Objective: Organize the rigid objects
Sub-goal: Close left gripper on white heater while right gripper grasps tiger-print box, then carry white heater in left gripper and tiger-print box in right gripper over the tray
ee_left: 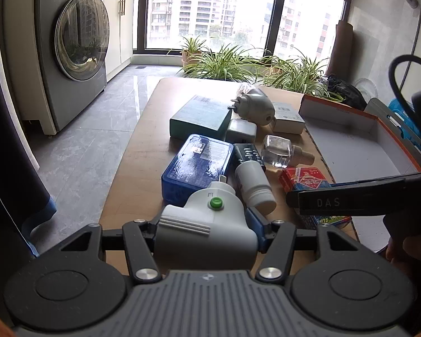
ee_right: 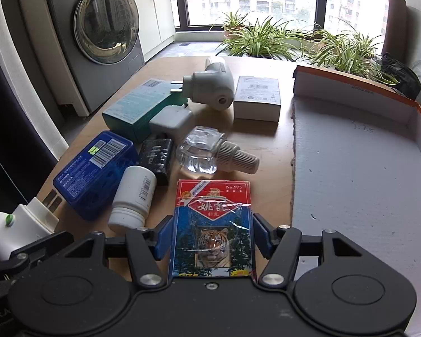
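Observation:
My left gripper [ee_left: 207, 233] is shut on a white plug-in device with a green button [ee_left: 207, 219], held over the near end of the wooden table [ee_left: 143, 151]; the device also shows in the right wrist view [ee_right: 16, 227]. My right gripper [ee_right: 210, 238] has its blue pads [ee_right: 164, 238] around a playing-card box with a tiger picture [ee_right: 213, 224]; the box still lies on the table. The card box shows in the left wrist view [ee_left: 306, 181] under the right gripper's arm. An open orange-rimmed cardboard box [ee_right: 365, 168] lies to the right.
On the table lie a blue plastic case [ee_right: 95, 165], a white pill bottle [ee_right: 133, 199], a black item [ee_right: 157, 157], a clear refill bottle [ee_right: 207, 154], a grey charger [ee_right: 171, 120], a teal box [ee_right: 137, 106], a grey plug-in heater [ee_right: 210, 84] and a white carton [ee_right: 258, 98]. Plants [ee_right: 266, 39] stand behind.

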